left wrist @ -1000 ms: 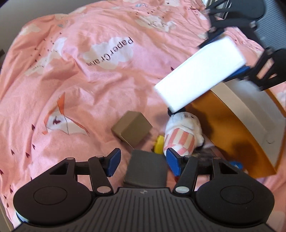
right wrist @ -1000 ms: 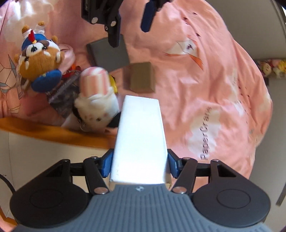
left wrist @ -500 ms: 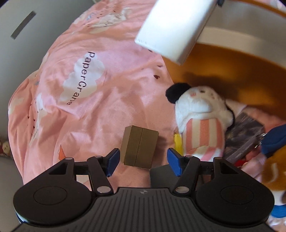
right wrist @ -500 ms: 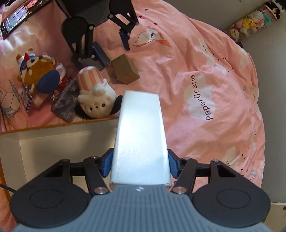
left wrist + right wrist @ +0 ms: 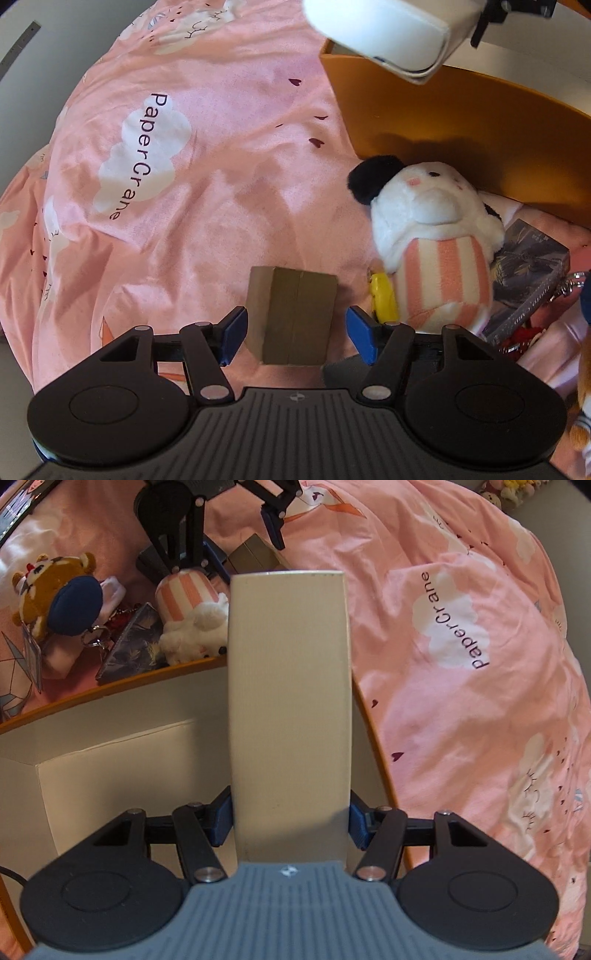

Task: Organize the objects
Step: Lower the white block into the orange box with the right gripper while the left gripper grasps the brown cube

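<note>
Under everything you have the bed's pink quilt with white clouds and "PaperCrane" lettering [image 5: 207,155]. On it sits the big open cardboard box, orange outside and cream inside [image 5: 110,746], with its orange wall facing your left camera.

Your right gripper [image 5: 290,819] has its jaws clamped on both long sides of the long white rectangular box [image 5: 288,686], which is held over the open box's cream interior; in the left view its far end hangs above the orange wall.

Just outside that wall lies the white plush toy with a black ear and pink-striped body [image 5: 432,240], touching a dark printed flat packet [image 5: 528,273] on one side and a small yellow object [image 5: 384,299] on the other. Farther along lies the brown bear plush with a navy pouch [image 5: 59,590].

Your left gripper [image 5: 295,332] has its jaws wide open around the small brown cardboard cube [image 5: 291,314], which rests on the quilt. Both blue pads [image 5: 232,328] stand apart from its sides, gripping nothing.
</note>
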The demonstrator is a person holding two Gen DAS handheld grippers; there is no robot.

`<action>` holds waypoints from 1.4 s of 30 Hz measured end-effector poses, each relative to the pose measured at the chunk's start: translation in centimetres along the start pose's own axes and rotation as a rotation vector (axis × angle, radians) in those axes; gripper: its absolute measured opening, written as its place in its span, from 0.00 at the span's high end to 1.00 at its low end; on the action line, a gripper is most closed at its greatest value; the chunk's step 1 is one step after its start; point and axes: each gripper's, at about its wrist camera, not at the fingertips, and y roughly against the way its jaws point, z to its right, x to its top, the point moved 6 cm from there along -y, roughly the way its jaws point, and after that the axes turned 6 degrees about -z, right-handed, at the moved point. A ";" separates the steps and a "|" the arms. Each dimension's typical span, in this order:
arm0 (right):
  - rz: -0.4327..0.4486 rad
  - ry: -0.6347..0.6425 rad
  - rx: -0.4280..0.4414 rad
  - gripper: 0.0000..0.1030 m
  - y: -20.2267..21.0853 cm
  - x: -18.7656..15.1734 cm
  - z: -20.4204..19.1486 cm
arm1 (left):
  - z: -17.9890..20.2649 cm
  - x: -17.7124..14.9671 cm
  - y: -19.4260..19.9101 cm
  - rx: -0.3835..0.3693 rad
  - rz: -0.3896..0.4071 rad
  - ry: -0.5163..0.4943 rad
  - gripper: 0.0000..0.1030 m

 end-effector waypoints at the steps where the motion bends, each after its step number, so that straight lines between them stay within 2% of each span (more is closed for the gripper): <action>1: 0.006 -0.006 0.005 0.40 -0.4 -0.1 0.0 | -0.2 -0.2 0.0 0.004 -0.005 -0.004 0.29; 4: 0.019 -0.008 0.010 0.40 -1.3 -0.2 -0.1 | -0.3 -0.3 -0.1 -0.002 -0.024 -0.017 0.29; 11: 0.010 0.006 0.020 0.40 -3.5 -0.8 -0.3 | 1.2 0.6 -1.8 0.032 -0.034 -0.137 0.29; 12: 0.015 0.006 0.016 0.40 -3.9 -0.9 -0.4 | 1.2 0.6 -2.1 0.040 -0.038 -0.145 0.30; 14: 0.020 0.004 0.010 0.40 -4.6 -1.1 -0.4 | 0.9 0.7 -2.5 0.067 -0.040 -0.148 0.39; 16: 0.022 0.006 -0.004 0.40 -5.5 -1.3 -0.5 | 0.5 0.6 -2.5 0.065 -0.039 -0.122 0.48; 17: 0.021 0.010 -0.008 0.40 -5.9 -1.3 -0.5 | 0.3 0.6 -2.4 0.053 -0.035 -0.103 0.48; 22: 0.026 0.017 0.011 0.40 -6.6 -1.3 -0.3 | 0.0 0.5 -1.6 0.044 -0.018 -0.033 0.49; 27: -0.045 0.055 -0.002 0.40 -6.8 -2.0 -0.2 | -0.4 0.8 -0.2 0.045 -0.016 0.043 0.49; 31: -0.051 0.037 -0.008 0.40 -7.0 -2.2 0.1 | -0.9 1.3 1.2 0.050 0.004 0.102 0.49; 42: -0.123 0.187 -0.056 0.40 -7.2 -2.0 -0.6 | -1.1 2.7 5.3 0.066 0.073 0.118 0.49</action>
